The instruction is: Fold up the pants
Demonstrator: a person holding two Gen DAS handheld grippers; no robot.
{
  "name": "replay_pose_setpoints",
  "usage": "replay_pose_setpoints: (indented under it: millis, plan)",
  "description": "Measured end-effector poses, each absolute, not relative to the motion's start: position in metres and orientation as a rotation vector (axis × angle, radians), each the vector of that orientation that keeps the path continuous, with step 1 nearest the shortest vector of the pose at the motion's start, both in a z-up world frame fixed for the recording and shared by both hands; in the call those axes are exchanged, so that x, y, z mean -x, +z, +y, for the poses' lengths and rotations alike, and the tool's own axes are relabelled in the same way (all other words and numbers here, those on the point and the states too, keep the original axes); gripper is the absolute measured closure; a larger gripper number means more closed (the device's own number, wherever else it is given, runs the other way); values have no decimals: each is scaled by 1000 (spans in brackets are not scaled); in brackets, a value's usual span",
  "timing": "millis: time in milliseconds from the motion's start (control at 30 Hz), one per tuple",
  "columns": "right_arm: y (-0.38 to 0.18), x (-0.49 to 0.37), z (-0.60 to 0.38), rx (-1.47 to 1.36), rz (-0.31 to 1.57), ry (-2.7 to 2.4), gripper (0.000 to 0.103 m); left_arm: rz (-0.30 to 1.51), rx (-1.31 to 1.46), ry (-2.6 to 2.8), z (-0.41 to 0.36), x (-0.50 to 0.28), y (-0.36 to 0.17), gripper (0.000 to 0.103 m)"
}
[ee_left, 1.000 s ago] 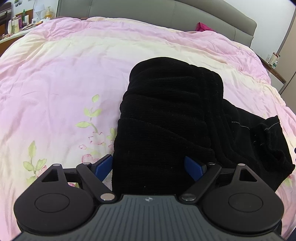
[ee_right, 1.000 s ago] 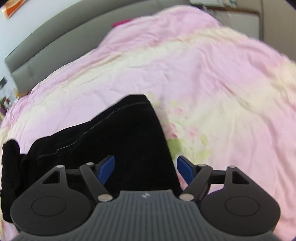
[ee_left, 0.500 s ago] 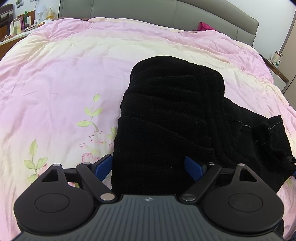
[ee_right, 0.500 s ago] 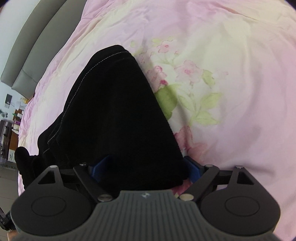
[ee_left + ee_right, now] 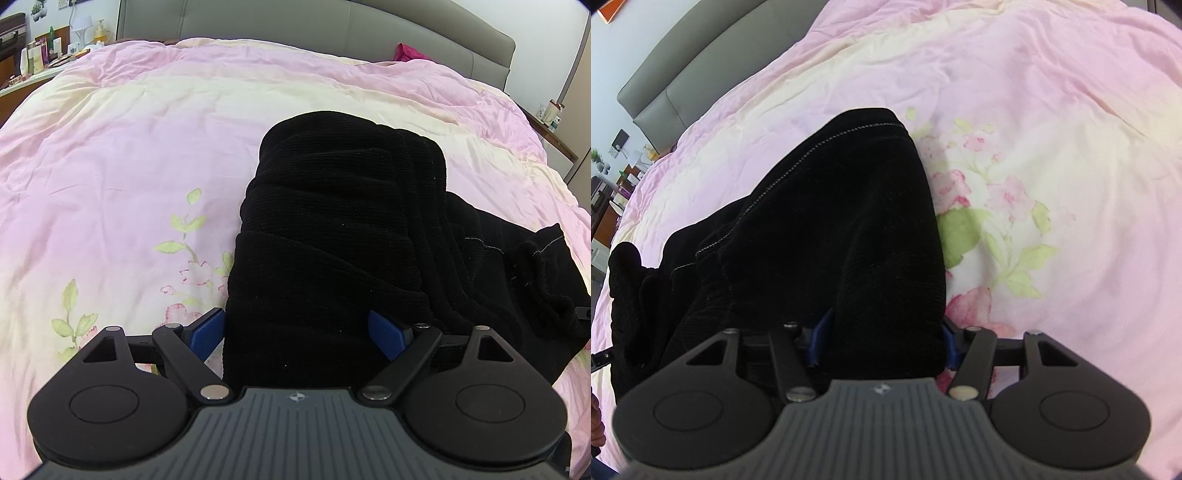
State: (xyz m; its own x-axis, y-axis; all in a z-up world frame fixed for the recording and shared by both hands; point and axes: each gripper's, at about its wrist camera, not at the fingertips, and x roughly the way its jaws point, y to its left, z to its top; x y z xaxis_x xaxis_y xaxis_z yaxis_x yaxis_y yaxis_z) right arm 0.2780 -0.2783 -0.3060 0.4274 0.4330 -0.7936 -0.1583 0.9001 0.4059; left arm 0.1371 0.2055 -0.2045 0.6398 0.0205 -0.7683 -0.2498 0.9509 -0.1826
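Note:
Black corduroy pants (image 5: 343, 229) lie bunched on a pink floral duvet (image 5: 129, 166). My left gripper (image 5: 297, 334) is open, its blue pads on either side of the near edge of the cloth, not pinching it. In the right wrist view the pants (image 5: 827, 221) run from a stitched hem at the far end toward me. My right gripper (image 5: 882, 341) has its blue pads closed in against a fold of the pants between them. The pads are mostly hidden by the cloth.
A grey padded headboard (image 5: 332, 26) runs along the far side of the bed. A nightstand with bottles (image 5: 37, 55) stands at the far left, and a shelf with small items (image 5: 550, 114) at the right. A magenta cloth (image 5: 408, 53) lies by the headboard.
My right gripper has dropped onto the pants end and its pads have narrowed around the cloth. My left gripper has stayed open in place.

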Motion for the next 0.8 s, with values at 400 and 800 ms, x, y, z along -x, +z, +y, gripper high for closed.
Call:
replay_pose_setpoints:
  millis: [400,800]
  plan:
    - [-302,-271,-282,-266,1062,380,50,866,281,161,205,-137,-205,2]
    - [-329,-285,-309,-579,1178,326,52,877,281,166,204,-140,-205,1]
